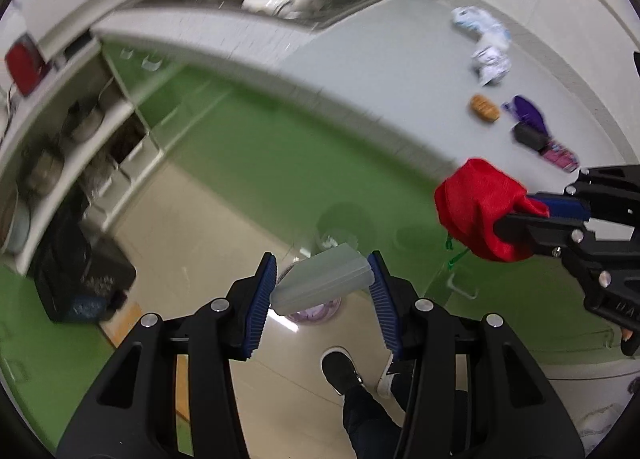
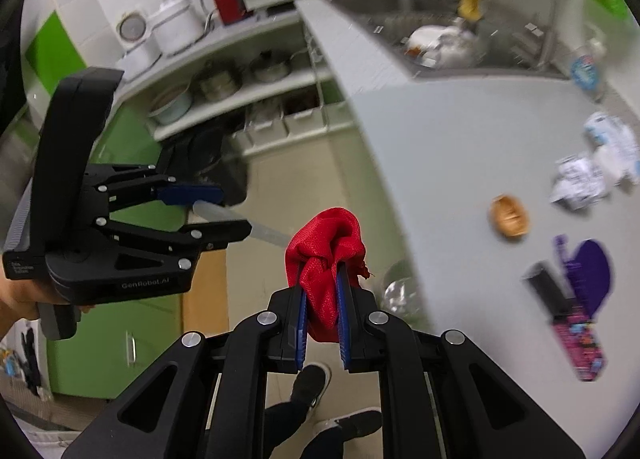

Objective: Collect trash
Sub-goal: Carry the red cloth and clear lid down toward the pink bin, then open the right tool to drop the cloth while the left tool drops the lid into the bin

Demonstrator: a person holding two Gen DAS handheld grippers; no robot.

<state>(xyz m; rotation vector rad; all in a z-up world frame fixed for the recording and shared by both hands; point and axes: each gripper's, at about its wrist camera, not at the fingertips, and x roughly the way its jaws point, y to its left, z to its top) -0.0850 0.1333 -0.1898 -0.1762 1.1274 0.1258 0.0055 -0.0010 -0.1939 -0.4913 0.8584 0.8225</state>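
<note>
Red mesh bag (image 2: 326, 275), soft and light, is pinched mid-fold by the right gripper (image 2: 322, 311), while the left gripper (image 1: 322, 285) clamps a pale translucent plastic cup (image 1: 324, 279), thin-walled and crushable, across its sides.

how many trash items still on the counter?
About 5: two crumpled wrappers farthest back, brown piece nearer, then purple packet and black box nearest. Blurred; more may lie off-frame.

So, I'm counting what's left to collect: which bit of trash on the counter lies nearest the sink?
The blue-and-white crumpled wrapper, farthest up the counter, beyond the white crumpled paper, brown piece and purple packet.
</note>
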